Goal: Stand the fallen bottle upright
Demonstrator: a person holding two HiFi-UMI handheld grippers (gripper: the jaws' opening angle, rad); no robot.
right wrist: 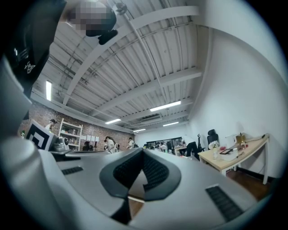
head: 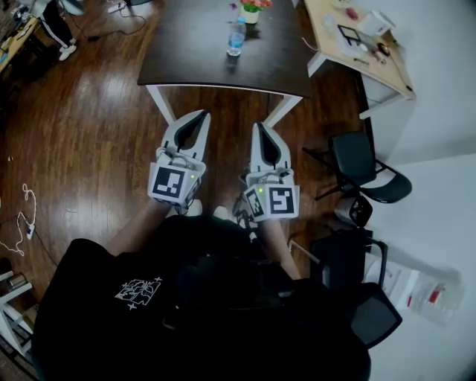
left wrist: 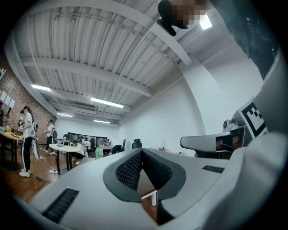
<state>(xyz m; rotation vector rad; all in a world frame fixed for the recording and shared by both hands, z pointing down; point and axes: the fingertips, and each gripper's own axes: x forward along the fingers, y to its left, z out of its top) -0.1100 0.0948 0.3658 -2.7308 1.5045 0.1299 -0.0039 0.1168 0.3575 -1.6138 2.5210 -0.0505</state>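
- The bottle (head: 236,37) is at the top centre of the head view. It seems to stand upright on the dark table (head: 193,56), just below a flower pot (head: 252,10).
- The left gripper (head: 201,114) (left wrist: 141,151) is in the middle of the frame, a little left. Its jaws are pressed together and nothing is between them.
- The right gripper (head: 260,127) (right wrist: 143,151) is beside it on the right. Its jaws are also pressed together and empty.
- Both grippers point toward the table, over the wooden floor (head: 89,134), well apart from the bottle.
- A black chair (head: 364,167) stands at the right of the frame.
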